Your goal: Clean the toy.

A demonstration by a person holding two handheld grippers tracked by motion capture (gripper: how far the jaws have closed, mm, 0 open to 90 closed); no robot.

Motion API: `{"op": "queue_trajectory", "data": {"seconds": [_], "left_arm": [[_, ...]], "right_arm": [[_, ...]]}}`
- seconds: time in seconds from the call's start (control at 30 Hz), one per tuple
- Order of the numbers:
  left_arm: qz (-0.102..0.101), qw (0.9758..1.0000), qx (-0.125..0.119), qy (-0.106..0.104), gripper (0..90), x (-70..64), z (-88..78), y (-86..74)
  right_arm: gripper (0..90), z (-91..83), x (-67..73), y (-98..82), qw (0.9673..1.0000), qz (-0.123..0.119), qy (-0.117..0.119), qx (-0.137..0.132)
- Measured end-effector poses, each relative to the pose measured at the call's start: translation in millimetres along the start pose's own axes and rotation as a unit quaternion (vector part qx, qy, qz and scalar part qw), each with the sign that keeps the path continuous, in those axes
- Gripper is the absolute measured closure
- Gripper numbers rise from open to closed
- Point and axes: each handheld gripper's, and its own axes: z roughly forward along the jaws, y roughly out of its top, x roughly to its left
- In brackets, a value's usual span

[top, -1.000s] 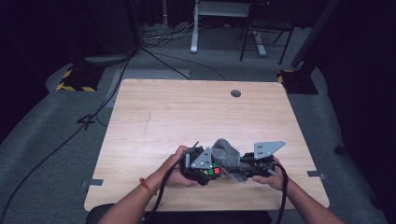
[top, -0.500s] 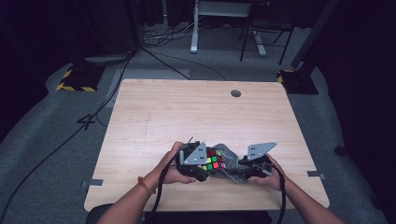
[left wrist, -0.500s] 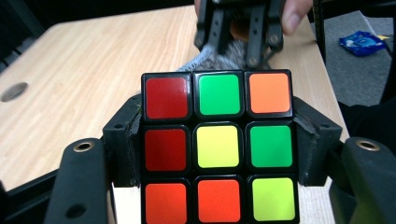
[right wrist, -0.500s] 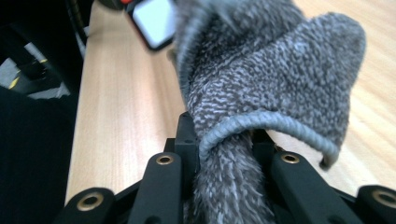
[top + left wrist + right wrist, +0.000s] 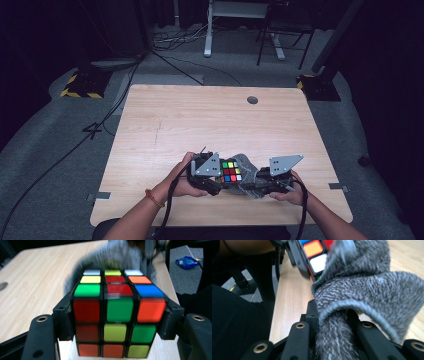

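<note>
A Rubik's cube [image 5: 230, 171] sits near the table's front edge, and my left gripper [image 5: 223, 176] is shut on its two sides. In the left gripper view the pads [image 5: 64, 320] press on the cube [image 5: 117, 312]; the jaws have just been opening a little with the cube still between them. A grey fuzzy cloth [image 5: 248, 169] lies against the cube's right side. My right gripper [image 5: 256, 183] is shut on the cloth. In the right gripper view the cloth [image 5: 367, 290] bunches between the jaws of the right gripper [image 5: 334, 330] and touches the cube [image 5: 315, 255]. Behind the cube the cloth [image 5: 112, 260] is blurred.
The wooden table [image 5: 200, 125] has a cable hole [image 5: 252, 100] at the back. Both hands are close to its front edge. A blue packet [image 5: 187, 262] lies on the floor beside the table. Cables and furniture legs stand on the floor beyond.
The cloth that lay over the cube has come off toward the right, and the cube's coloured top face now shows. Both hands have stayed in about the same place.
</note>
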Motion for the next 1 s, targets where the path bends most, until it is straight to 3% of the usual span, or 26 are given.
{"op": "queue_trajectory", "data": {"seconds": [0.23,0.33,0.43,0.53,0.6,0.7,0.77,0.8,1.0], "left_arm": [[-0.007,0.9997,0.024,-0.003,31.2,2.0,5.6,-1.1],[-0.001,0.9993,0.039,-0.004,30.4,1.7,9.3,-0.7],[0.008,0.9989,0.044,0.011,31.1,-0.4,9.9,1.3],[0.007,0.9995,0.029,0.015,32.8,0.3,5.9,3.4],[0.001,0.9998,0.015,0.012,32.9,0.9,3.8,4.4],[0.003,0.9999,0.007,0.015,33.0,0.8,2.1,6.7],[0.003,0.9999,0.008,0.011,33.0,1.2,1.8,6.7],[0.008,0.9996,0.017,0.020,33.0,0.2,2.2,6.2],[0.005,0.9996,0.025,0.010,32.9,2.1,5.1,2.7]], "right_arm": [[73.6,0.1,2.4,4.5,0.9998,-0.016,-0.010,0.000],[73.6,0.4,4.2,6.8,0.9997,-0.021,-0.010,-0.002],[73.6,-0.3,5.4,8.9,0.9992,-0.033,-0.022,0.006],[73.6,0.9,1.6,5.7,0.9995,-0.015,-0.026,0.009],[73.6,5.2,-0.8,1.6,0.9985,-0.015,-0.038,0.036],[73.6,11.9,-3.4,-4.2,0.9984,-0.001,-0.022,0.052],[73.6,16.2,-2.4,-6.3,0.9972,-0.010,-0.024,0.069],[73.6,16.7,-1.6,-6.3,0.9977,-0.008,-0.019,0.064],[73.6,-1.2,2.7,5.7,0.9995,-0.021,-0.025,0.003]]}}
